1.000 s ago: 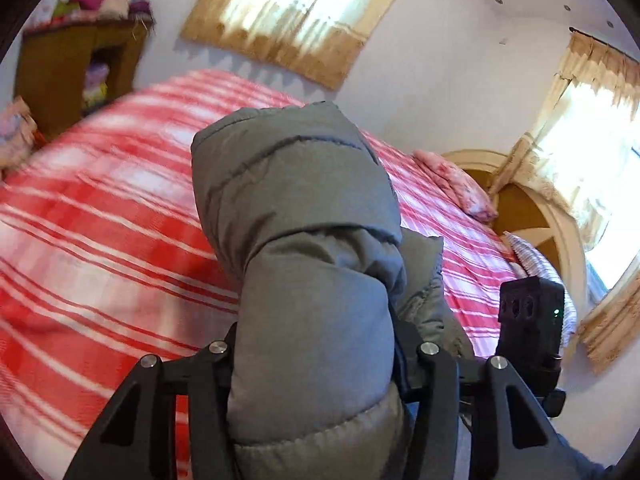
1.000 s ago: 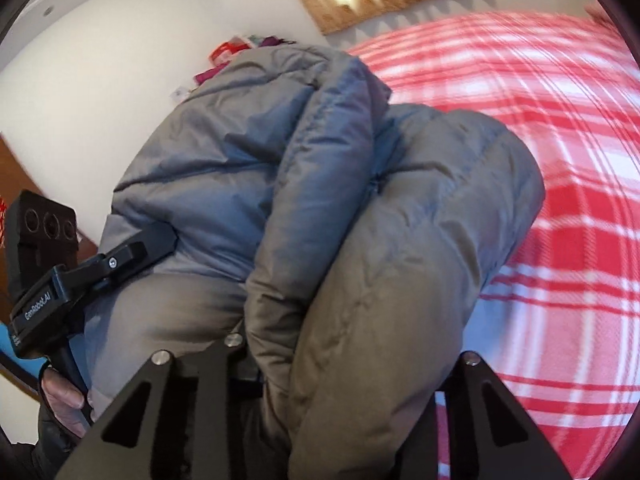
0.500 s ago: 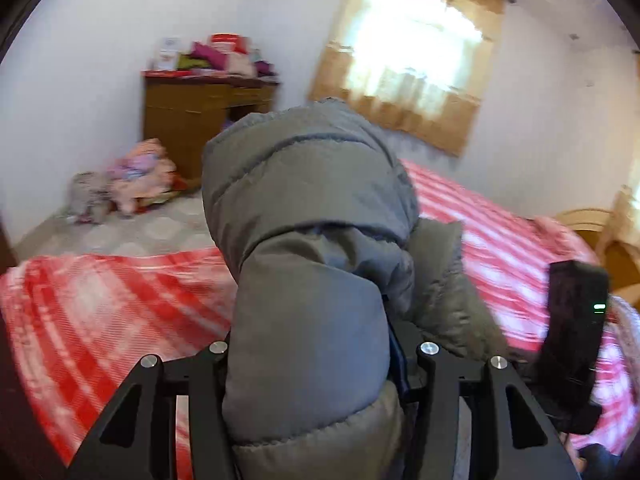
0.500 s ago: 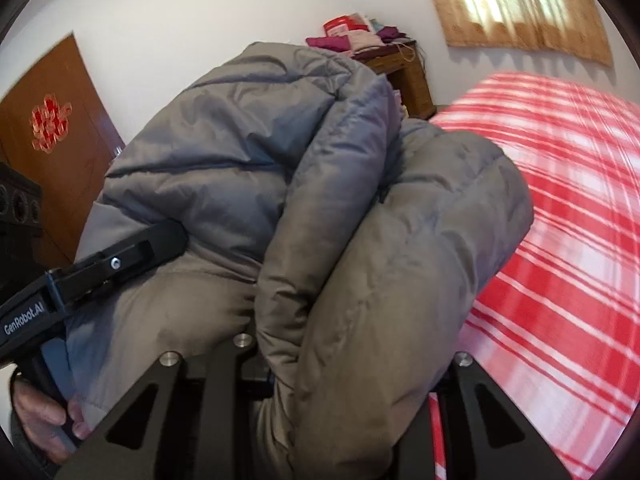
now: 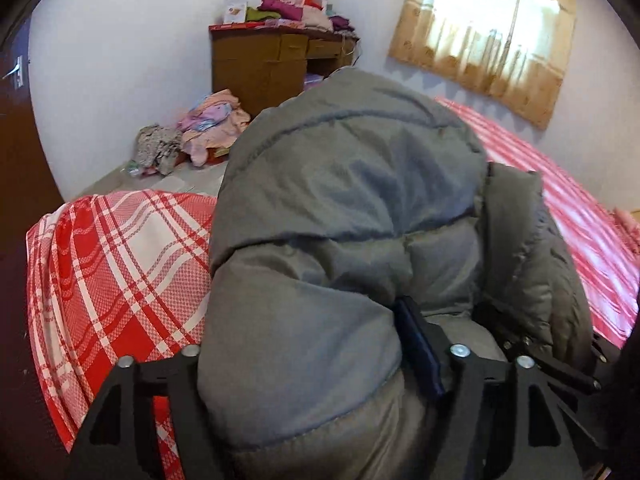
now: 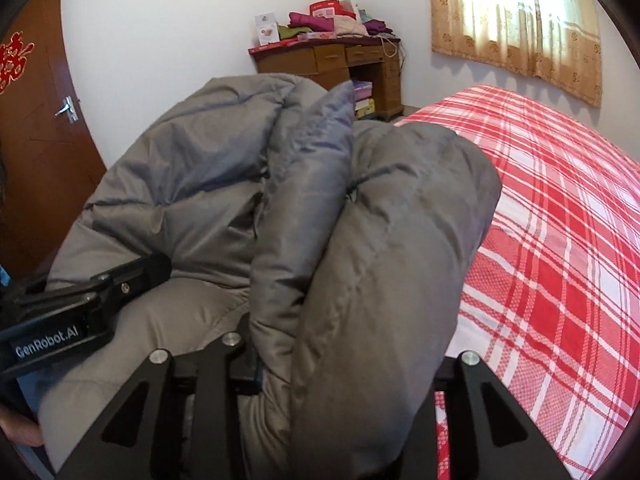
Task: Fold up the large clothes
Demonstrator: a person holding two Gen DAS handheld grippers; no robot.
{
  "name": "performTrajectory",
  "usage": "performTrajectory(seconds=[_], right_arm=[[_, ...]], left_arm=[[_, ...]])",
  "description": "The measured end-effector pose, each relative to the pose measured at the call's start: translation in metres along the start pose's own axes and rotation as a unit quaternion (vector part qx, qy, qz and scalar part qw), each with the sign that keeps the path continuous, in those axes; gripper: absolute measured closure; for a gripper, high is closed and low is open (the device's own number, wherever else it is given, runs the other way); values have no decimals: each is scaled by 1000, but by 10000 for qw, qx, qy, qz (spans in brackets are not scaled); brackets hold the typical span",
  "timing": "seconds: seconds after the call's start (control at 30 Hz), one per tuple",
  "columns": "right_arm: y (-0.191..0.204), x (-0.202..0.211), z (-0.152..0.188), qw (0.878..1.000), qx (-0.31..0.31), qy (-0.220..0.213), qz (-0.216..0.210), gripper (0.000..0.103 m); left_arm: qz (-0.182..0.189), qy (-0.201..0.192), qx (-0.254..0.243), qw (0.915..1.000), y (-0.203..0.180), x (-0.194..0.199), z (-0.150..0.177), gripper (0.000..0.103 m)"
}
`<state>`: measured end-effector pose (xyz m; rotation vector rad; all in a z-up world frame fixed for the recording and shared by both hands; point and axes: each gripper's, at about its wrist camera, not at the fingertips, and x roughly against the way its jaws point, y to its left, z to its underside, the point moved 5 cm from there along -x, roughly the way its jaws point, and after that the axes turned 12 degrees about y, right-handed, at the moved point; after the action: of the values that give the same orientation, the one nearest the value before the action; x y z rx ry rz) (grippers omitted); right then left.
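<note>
Bed (image 6: 560, 240): red-and-white plaid cover, now lying below and ahead of both cameras. A second ago its full length toward the pillows filled my left view; the view has since swung round to the near corner, the floor and the far wall, so I have turned with the load.

Grey padded jacket (image 5: 340, 240): bunched into a thick folded bundle, held up off the bed between my two grippers, its shape unchanged through the turn. I judge the folding largely done and the bundle in transit to a resting place.

Wooden desk (image 6: 340, 60): against the wall, stacked with clothes.

Left gripper (image 5: 320, 360): closed on the jacket's thick fold.

Right gripper (image 6: 344, 352): likewise clamped on the jacket; the quilted bulk overflows its jaws.
</note>
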<state>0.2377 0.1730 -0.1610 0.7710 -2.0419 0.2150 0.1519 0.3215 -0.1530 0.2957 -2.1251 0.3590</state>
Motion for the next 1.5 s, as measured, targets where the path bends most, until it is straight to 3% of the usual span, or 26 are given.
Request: performTrajectory(seconds=[0.13,0.33,0.57,0.63,0.7,0.8,1.0,1.27,1.5], right_arm=[[-7,-3,8,9997,-195,-56,-141,62],[-1,-1,14,9998,-150,-56,95,62],[2,12,30,9987,-492,53,106,57],[-2,18,34,9974,-702,84,164,49],[-9,27,40,9946,-1011,103,204,26],[-16,40,49,9911,-1329,55,-61,24],[-8,72,56,9922,-1219,-152,200,24],[4,125,58,9891,-1135,-752,559,24],[10,150,74,9842,-1185,-928,932,24]], left_arm=[[-346,-48,-1,9994,0,-9,0,15],[-910,-216,-338,9950,-8,-9,-4,9],[-884,-213,-496,9946,-6,-8,3,6],[-823,-210,-464,9953,-6,-6,6,5],[-733,-179,-397,9964,-6,-5,7,5],[-669,-74,-391,9970,-8,0,9,5],[-622,208,-382,9971,-14,22,15,5],[-1106,-404,-611,9912,-20,78,35,6],[-930,-846,-434,9911,-13,127,59,6]])
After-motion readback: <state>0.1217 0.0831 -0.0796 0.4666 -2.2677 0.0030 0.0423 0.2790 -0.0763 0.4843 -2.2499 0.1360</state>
